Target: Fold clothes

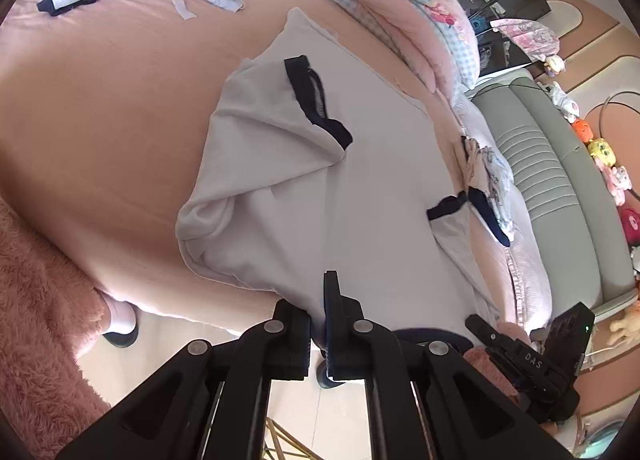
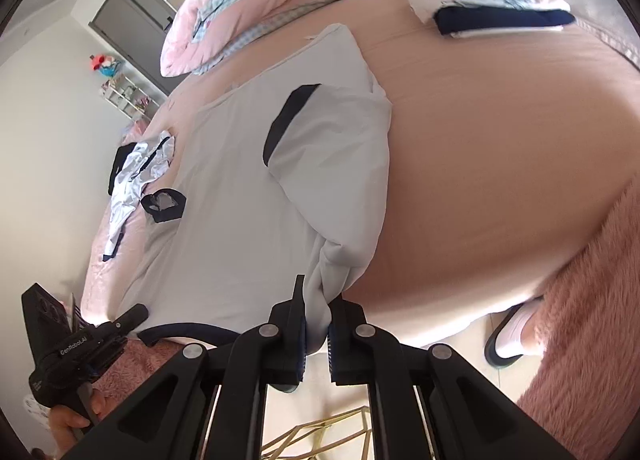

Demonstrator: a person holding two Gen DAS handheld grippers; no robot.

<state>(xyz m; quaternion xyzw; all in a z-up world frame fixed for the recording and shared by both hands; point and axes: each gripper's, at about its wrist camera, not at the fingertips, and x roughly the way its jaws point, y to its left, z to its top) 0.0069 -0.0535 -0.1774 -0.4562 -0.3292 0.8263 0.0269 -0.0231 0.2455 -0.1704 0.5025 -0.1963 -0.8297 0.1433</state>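
Both claws, my left claw [image 1: 318, 324] and right claw [image 2: 318, 324], pinch the white shirt's [image 1: 360, 187] near hem, ready to fold it over the bed [image 1: 100, 119].

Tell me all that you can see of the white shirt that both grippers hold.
The white shirt is of soft, thin cloth with dark navy cuffs and hem. It lies spread on the pink bed sheet, both sleeves folded inward over the body. The left gripper and the right gripper are shut on its near edge, which is bunched and lifted.
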